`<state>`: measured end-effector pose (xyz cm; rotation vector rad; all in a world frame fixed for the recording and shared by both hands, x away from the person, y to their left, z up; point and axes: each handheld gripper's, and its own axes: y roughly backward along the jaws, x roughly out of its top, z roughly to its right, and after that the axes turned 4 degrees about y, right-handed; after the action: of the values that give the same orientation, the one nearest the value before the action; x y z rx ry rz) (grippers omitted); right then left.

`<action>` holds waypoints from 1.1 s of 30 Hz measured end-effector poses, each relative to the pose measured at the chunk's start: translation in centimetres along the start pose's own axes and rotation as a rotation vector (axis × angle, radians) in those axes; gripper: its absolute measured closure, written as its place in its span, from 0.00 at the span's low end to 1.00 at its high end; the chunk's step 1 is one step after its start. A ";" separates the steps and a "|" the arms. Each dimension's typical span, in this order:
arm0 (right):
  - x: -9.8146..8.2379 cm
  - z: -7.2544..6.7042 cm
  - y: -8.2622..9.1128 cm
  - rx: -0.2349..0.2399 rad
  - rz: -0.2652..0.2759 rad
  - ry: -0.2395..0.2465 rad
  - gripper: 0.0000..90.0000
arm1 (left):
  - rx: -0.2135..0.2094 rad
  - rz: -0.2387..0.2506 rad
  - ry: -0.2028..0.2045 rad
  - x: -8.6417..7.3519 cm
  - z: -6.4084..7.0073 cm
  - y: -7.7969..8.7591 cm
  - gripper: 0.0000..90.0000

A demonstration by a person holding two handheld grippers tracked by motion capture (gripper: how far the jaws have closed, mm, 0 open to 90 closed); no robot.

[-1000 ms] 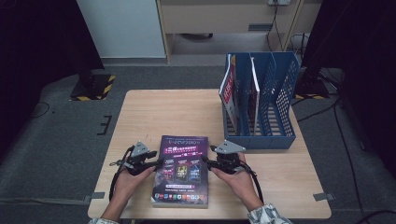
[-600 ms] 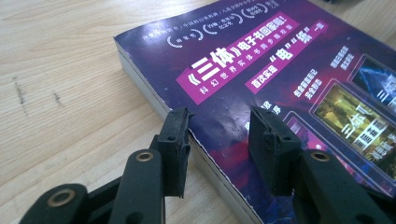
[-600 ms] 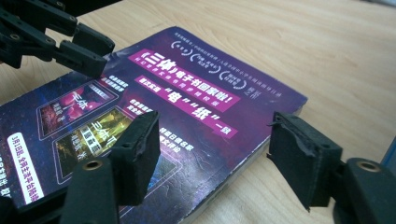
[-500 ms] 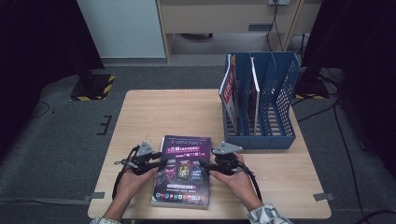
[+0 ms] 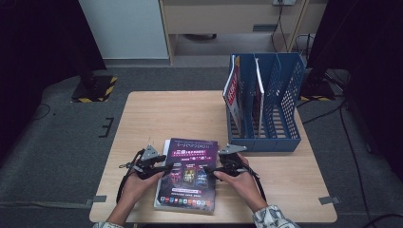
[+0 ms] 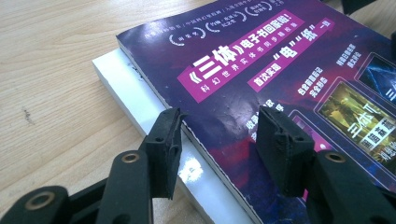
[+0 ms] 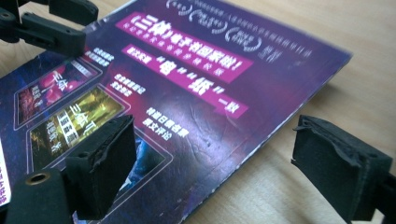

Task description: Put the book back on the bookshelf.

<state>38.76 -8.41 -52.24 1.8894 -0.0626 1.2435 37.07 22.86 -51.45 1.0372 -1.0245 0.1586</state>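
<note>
Magazine (image 5: pixel 187 176) flat on table (image 5: pixel 180 114), near edge, on top of white book (image 6: pixel 140 100); not yet lifted. We see left gripper (image 5: pixel 161 170) jaws apart astride left edge, no squeeze. Right gripper (image 5: pixel 215 171) jaws just opening wide around right edge, nothing pinched. Blue file rack (image 5: pixel 266 109) holds two magazines; we judge grab, lift and filing all left.

Near edge, centre: a purple paperback book (image 5: pixel 189 174) lay flat on the light wooden tabletop (image 5: pixel 176 116), over a white slab (image 6: pixel 140 100).
Far right: a blue plastic file rack (image 5: pixel 275 102) stood holding upright books.
Flanks: left gripper (image 5: pixel 164 169) at the book's left edge, right gripper (image 5: pixel 212 170) at its right.
</note>
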 end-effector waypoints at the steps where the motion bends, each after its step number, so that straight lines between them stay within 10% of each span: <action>1: -0.1 0.0 -0.1 0.004 -0.011 -0.006 0.15 | -0.002 -0.003 -0.004 0.0 0.1 0.0 0.56; 18: -0.4 0.3 -0.8 0.080 -0.015 -0.076 0.24 | -0.010 0.000 0.008 -0.2 0.1 0.0 0.56; 23: 2.0 -0.7 0.5 0.103 0.077 -0.057 0.27 | -0.013 0.001 0.014 -0.3 0.0 0.1 0.55; 33: 5.1 -1.0 -1.7 0.081 0.069 -0.068 0.34 | -0.018 0.010 0.016 -0.4 -0.1 0.1 0.55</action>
<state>41.40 -4.72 -49.23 2.0145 -0.1166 1.2441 36.84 23.08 -51.70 1.0136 -1.0153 0.1649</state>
